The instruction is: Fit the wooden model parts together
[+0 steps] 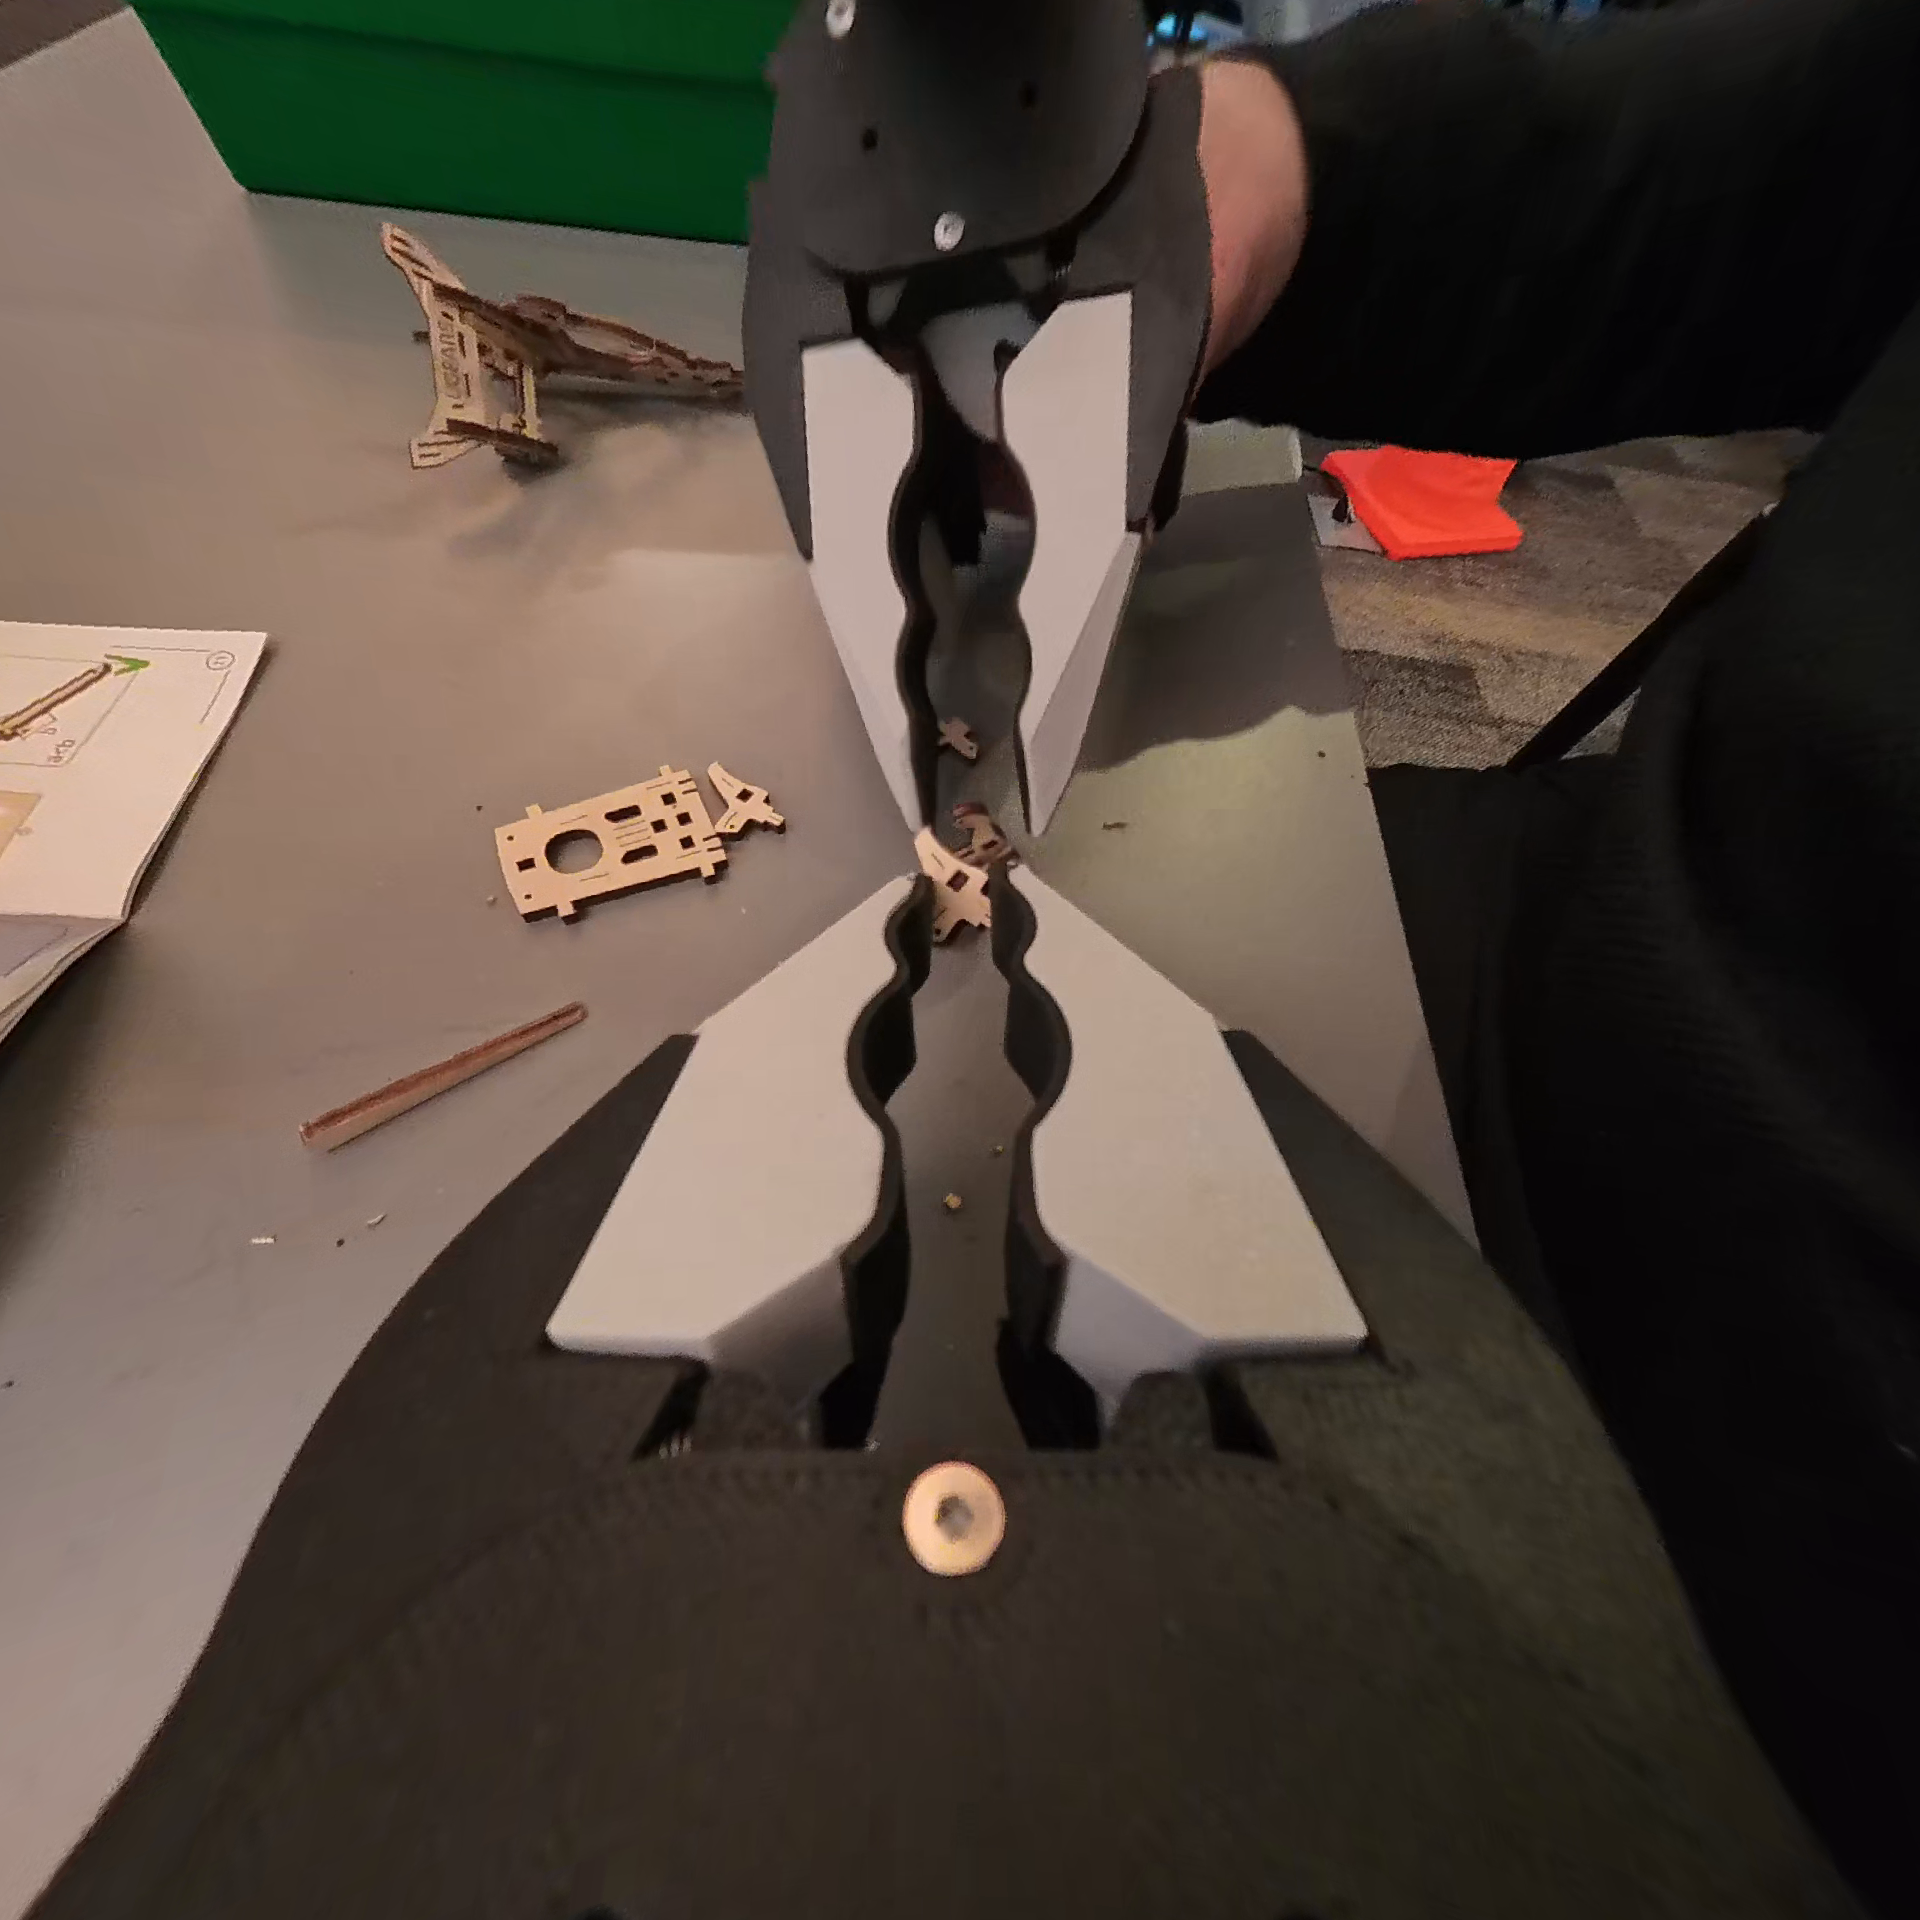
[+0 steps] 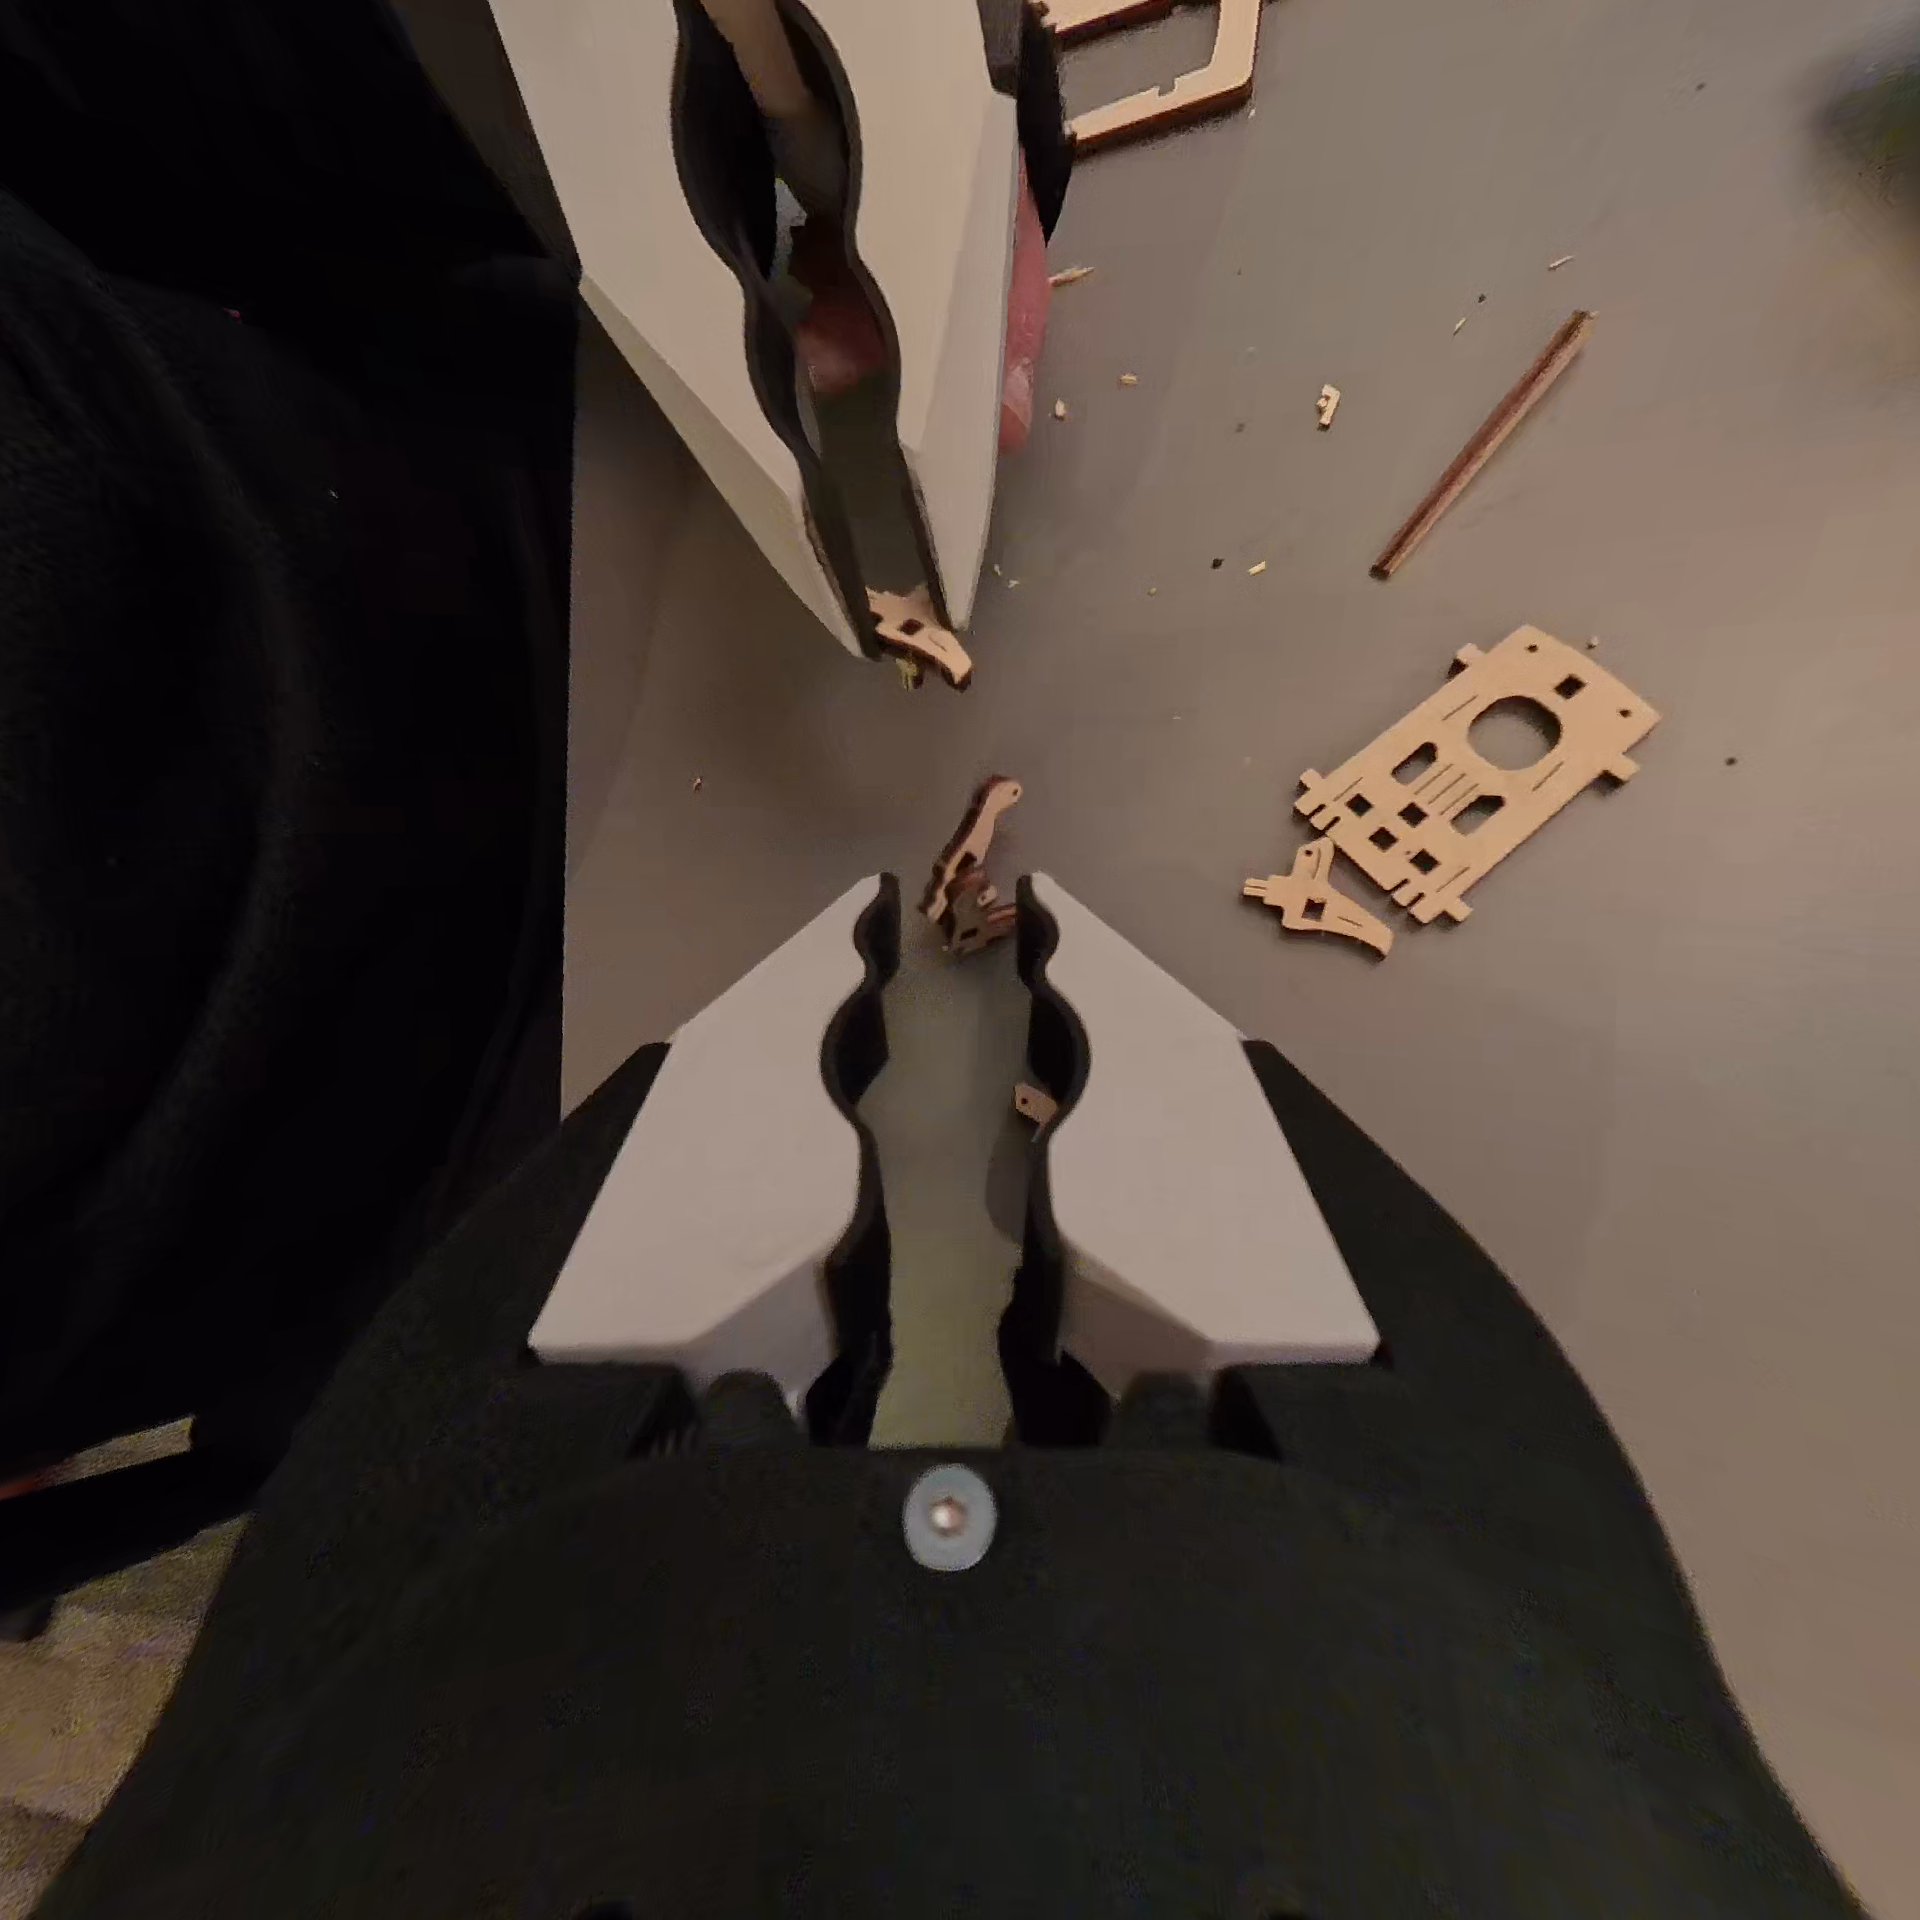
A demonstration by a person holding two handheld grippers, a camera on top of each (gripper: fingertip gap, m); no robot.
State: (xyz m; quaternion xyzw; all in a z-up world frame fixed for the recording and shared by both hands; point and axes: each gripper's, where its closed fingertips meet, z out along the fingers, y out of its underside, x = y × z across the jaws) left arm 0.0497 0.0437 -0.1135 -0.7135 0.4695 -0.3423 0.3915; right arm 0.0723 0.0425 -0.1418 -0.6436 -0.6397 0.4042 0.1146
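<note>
Small pale laser-cut wooden piece (image 1: 951,883) pinched at the tips of the left gripper (image 1: 954,883), jaws pressed nearly together on it, above the grey table (image 1: 312,935). Facing it tip to tip, the right gripper (image 1: 971,816), holding a second, darker notched wooden piece (image 1: 982,831); contact between the two pieces hard to judge here, perhaps just touching. Lying flat nearby: a slotted pale wooden plate with a round hole (image 1: 608,847), a thin wooden stick (image 1: 442,1075), a half-built brown wooden model (image 1: 540,364), an instruction booklet (image 1: 94,790).

From the right wrist: right gripper (image 2: 956,894) narrowed onto the curved notched piece (image 2: 971,868), which juts forward past the tips. Left gripper (image 2: 914,644) opposite, clamping its pale piece (image 2: 920,649), a clear gap between the two parts.

Likely step: aligning the two small parts mid-air before mating. Next move calls for matching tab to slot, then closing the gap with a straight, gentle push.
</note>
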